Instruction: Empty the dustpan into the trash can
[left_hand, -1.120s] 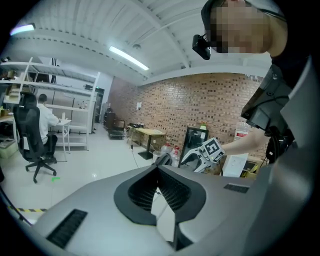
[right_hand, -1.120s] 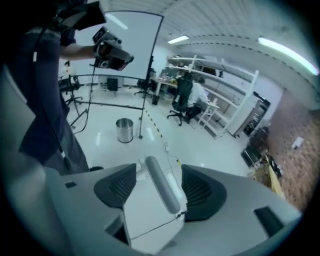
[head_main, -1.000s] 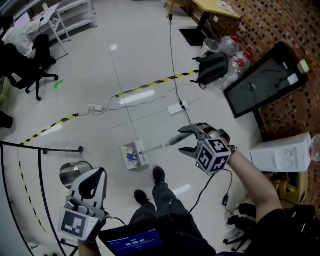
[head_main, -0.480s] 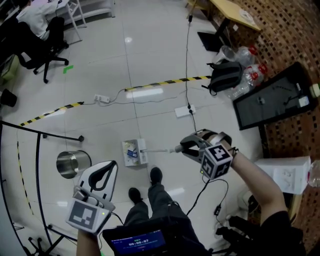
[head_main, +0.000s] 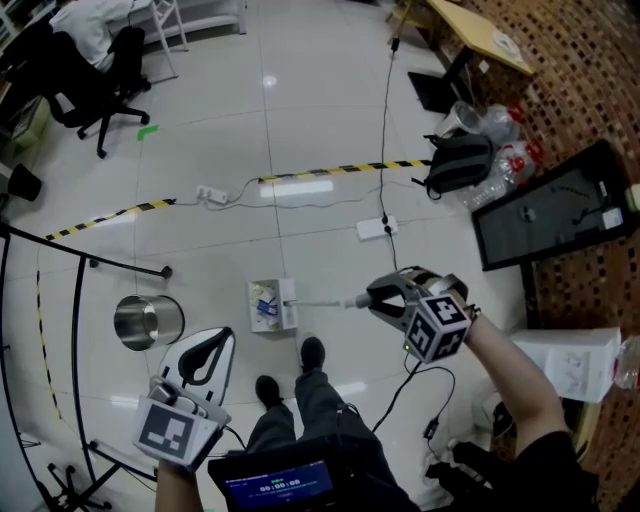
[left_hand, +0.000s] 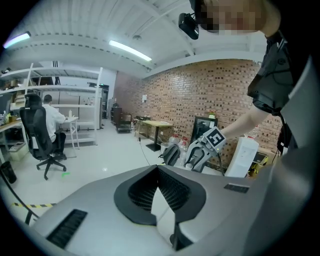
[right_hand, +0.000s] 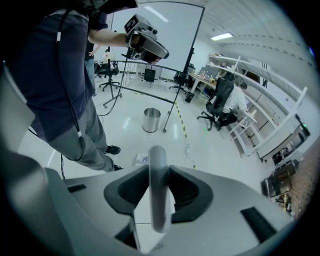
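Observation:
A white dustpan with scraps in it lies on the tiled floor just ahead of the person's shoes. Its long grey handle runs right into my right gripper. Those jaws have just been closing and now clamp the handle, which stands straight up between the pads in the right gripper view. The round metal trash can stands upright on the floor left of the dustpan, also visible beyond the pan. My left gripper hangs low at the left near the can, fingertips together, holding nothing.
A black tubular stand rises beside the can. Cables and a power strip lie beyond the dustpan, with yellow-black floor tape further out. A backpack, a black panel and a white box line the right side.
The right gripper's jaws, wide around the handle a second ago, have closed onto it. The dustpan still rests on the floor. The left gripper stays at the lower left, a little lower.

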